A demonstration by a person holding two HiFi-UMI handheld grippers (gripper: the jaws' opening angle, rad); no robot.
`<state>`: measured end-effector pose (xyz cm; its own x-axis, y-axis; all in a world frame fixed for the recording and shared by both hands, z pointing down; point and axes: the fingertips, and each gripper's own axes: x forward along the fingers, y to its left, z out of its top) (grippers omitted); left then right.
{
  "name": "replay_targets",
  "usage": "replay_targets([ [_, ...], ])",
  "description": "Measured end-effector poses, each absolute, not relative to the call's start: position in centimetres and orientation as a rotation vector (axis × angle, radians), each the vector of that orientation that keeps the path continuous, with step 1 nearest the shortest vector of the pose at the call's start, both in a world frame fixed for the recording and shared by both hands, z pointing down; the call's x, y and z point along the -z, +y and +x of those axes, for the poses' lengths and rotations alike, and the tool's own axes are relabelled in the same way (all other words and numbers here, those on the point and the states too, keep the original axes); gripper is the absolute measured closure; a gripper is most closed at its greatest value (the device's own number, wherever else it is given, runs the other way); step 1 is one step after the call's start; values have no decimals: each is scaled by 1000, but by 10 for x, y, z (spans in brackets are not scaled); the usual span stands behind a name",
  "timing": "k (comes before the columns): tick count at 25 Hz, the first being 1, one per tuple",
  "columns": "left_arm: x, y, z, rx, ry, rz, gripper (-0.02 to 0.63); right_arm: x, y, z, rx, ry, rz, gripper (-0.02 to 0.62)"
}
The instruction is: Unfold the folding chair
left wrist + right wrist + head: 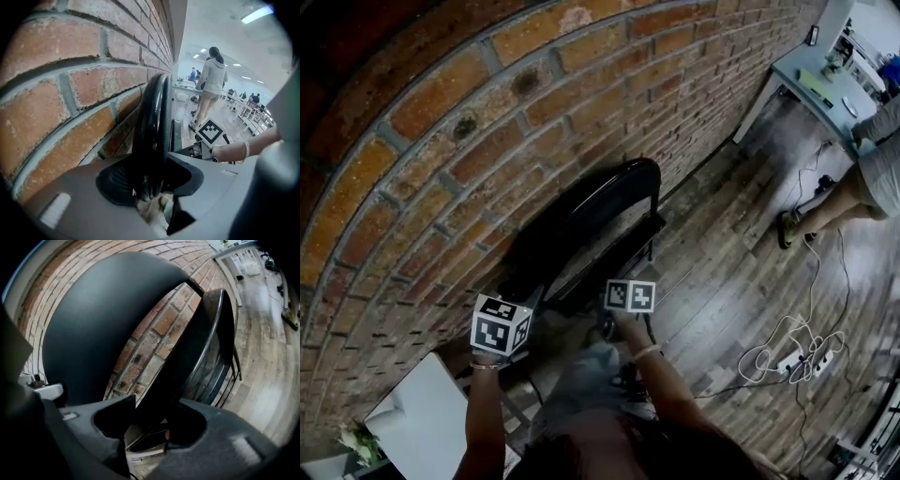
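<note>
A black folding chair [581, 225] leans folded against the brick wall [441, 141]. My left gripper [525, 296] is at the chair's near left side. In the left gripper view the rounded black backrest rim [152, 122] runs up between the jaws, and my left gripper [150, 185] is shut on it. My right gripper [619, 281] is at the chair's near right edge. In the right gripper view the backrest pad [103, 319] fills the left, and my right gripper [147, 420] is shut on the thin edge of the black seat panel [197, 348].
A person [872, 178] stands at the far right by a light table [811, 80]. White cables and a power strip [797, 356] lie on the wood floor. A white surface [422, 422] sits at the lower left. More people [213, 79] stand further down the room.
</note>
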<state>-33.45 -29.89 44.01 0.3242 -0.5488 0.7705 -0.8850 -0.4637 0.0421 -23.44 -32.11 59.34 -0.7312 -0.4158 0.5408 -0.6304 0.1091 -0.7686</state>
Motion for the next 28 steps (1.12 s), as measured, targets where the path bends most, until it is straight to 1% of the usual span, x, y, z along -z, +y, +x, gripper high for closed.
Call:
replay_targets([
  [16, -441, -272, -309, -952, -1237, 2141, 445, -599, -281, -198, -1745, -2146, 1027, 399],
  [28, -448, -266, -303, -930, -1217, 2140, 445, -616, -237, -156, -1842, -2096, 1003, 390],
])
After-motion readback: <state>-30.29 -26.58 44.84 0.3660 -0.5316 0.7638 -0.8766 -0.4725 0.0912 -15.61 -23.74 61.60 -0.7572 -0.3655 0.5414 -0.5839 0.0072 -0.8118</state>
